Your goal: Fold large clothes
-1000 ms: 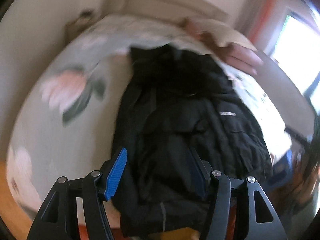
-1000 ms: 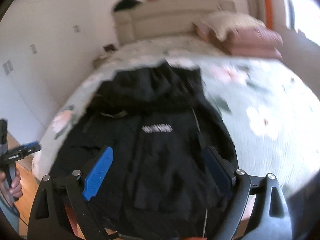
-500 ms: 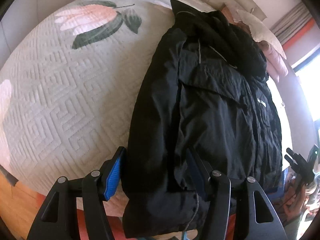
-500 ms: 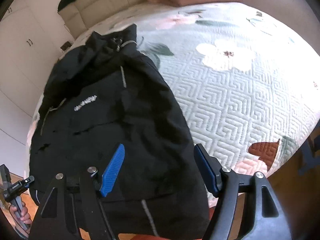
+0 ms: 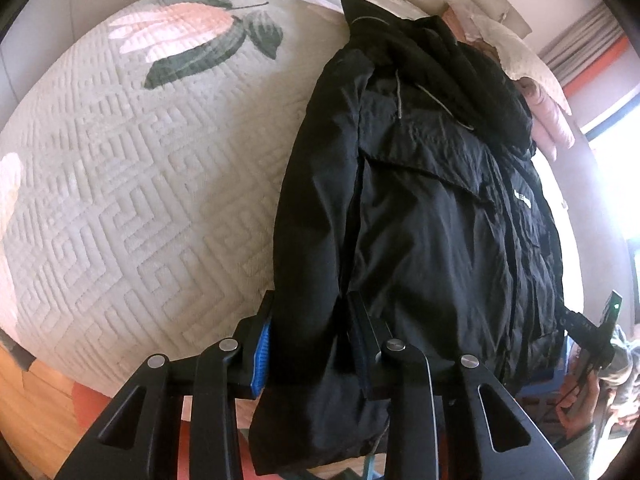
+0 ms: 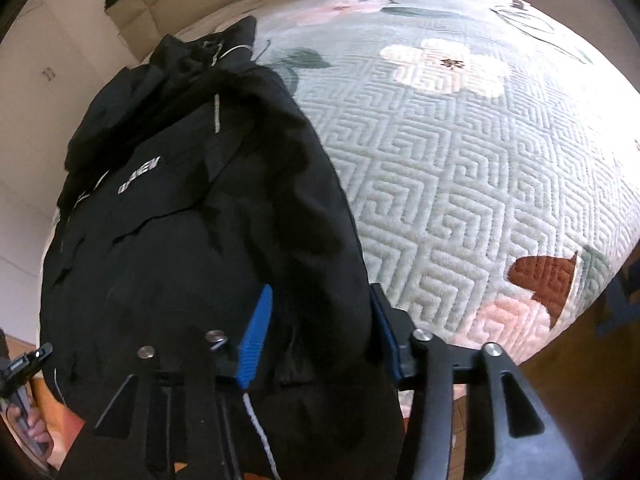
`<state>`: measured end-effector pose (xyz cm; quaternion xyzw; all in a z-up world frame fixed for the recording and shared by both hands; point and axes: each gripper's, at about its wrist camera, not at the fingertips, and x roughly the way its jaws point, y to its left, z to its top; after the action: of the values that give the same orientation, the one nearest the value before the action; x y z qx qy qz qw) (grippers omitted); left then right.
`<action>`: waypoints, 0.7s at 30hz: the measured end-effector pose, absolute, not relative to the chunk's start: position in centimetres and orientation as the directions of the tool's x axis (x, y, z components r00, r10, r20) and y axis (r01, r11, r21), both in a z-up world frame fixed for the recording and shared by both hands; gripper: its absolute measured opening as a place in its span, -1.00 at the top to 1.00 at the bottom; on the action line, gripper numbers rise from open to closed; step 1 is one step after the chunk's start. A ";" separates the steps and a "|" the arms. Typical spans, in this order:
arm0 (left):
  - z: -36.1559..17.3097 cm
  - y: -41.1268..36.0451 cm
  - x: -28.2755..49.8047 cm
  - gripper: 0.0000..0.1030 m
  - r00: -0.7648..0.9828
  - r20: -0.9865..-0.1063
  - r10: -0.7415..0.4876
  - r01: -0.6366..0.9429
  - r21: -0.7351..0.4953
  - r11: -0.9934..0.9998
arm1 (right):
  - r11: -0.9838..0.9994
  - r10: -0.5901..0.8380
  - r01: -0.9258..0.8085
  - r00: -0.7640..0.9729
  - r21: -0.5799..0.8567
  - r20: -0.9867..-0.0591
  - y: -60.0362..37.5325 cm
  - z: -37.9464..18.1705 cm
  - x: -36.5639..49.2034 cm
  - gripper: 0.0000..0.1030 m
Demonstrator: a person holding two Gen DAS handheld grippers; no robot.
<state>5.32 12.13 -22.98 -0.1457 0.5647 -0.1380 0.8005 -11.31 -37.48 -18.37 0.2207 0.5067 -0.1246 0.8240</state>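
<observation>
A large black jacket (image 5: 432, 216) lies lengthwise on the bed, hood toward the pillows, hem hanging over the near edge. It also shows in the right wrist view (image 6: 192, 240). My left gripper (image 5: 310, 344) is closed around the jacket's left sleeve edge near the hem, the fabric bunched between the blue pads. My right gripper (image 6: 320, 332) grips the jacket's right edge near the hem, the cloth filling the gap between its fingers.
The bed has a pale green quilted cover (image 5: 132, 184) with pink flowers (image 6: 448, 68). Pink pillows (image 5: 548, 120) lie at the head. Wooden floor (image 5: 28, 412) runs along the bed's near edge. A beige headboard (image 6: 160, 12) and white wall stand behind.
Both grippers have moved down to the jacket's hem corners and closed from wide open onto its left and right edges.
</observation>
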 end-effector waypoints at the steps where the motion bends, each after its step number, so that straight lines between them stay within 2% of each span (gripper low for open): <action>1: -23.0 12.1 5.3 0.34 0.325 -0.864 -0.384 0.062 -0.386 0.921 | 0.877 0.021 0.420 0.452 0.234 -0.892 -37.3 -18.2 -11.3 0.10; 3: -22.6 11.8 5.1 0.46 0.338 -0.858 -0.386 0.081 -0.383 0.920 | 0.882 0.043 0.402 0.449 0.245 -0.892 -36.6 -17.8 -11.0 0.20; 4: -22.4 11.7 5.1 0.62 0.339 -0.852 -0.400 0.091 -0.393 0.915 | 0.882 0.065 0.391 0.450 0.262 -0.891 -36.4 -17.6 -10.8 0.21; 5: -21.8 11.6 4.9 0.64 0.339 -0.826 -0.451 0.113 -0.440 0.891 | 0.882 0.097 0.372 0.458 0.289 -0.884 -36.1 -17.2 -10.8 0.21; 8: -20.3 11.2 4.4 0.64 0.343 -0.755 -0.559 0.176 -0.533 0.827 | 0.887 0.157 0.323 0.462 0.330 -0.873 -35.2 -16.1 -10.8 0.21; 14: -22.6 10.0 4.7 0.54 0.270 -0.820 -0.504 0.173 -0.474 0.863 | 0.890 0.160 0.343 0.381 0.300 -0.911 -35.4 -17.9 -11.5 0.16; 21: -22.2 9.7 4.1 0.53 0.283 -0.815 -0.506 0.204 -0.465 0.862 | 0.909 0.197 0.283 0.353 0.305 -0.915 -34.1 -18.0 -12.4 0.14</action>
<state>4.13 9.74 -22.17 -0.1362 0.5551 -0.2250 0.7891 -12.36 -34.08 -18.04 0.2114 0.5683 -0.0271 0.7947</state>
